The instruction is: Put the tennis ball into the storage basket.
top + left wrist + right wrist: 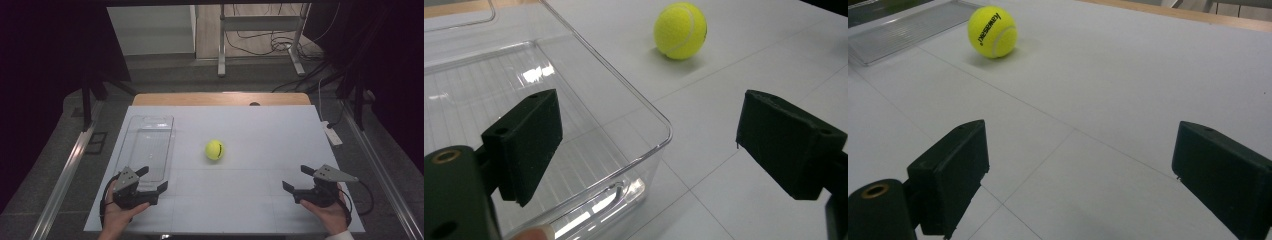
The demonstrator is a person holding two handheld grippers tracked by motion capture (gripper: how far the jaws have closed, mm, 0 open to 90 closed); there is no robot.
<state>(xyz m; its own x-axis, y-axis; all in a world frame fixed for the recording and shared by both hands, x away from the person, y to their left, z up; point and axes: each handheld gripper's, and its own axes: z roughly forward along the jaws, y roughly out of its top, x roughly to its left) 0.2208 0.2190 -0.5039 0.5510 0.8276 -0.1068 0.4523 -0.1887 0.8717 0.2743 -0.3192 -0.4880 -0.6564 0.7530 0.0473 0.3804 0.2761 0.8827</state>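
Yellow tennis ball (214, 149) sits mid-frame on the white counter (260, 135), a clear plastic tray (150, 145) just left. Both tongs, left (152, 180) and right (295, 179), gape empty at the bottom corners.

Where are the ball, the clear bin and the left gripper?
ball (214, 149), high view, middle of its yellow felt
clear bin (663, 120), left gripper view, near corner of its rim
left gripper (154, 179), high view, midway between its open fingers
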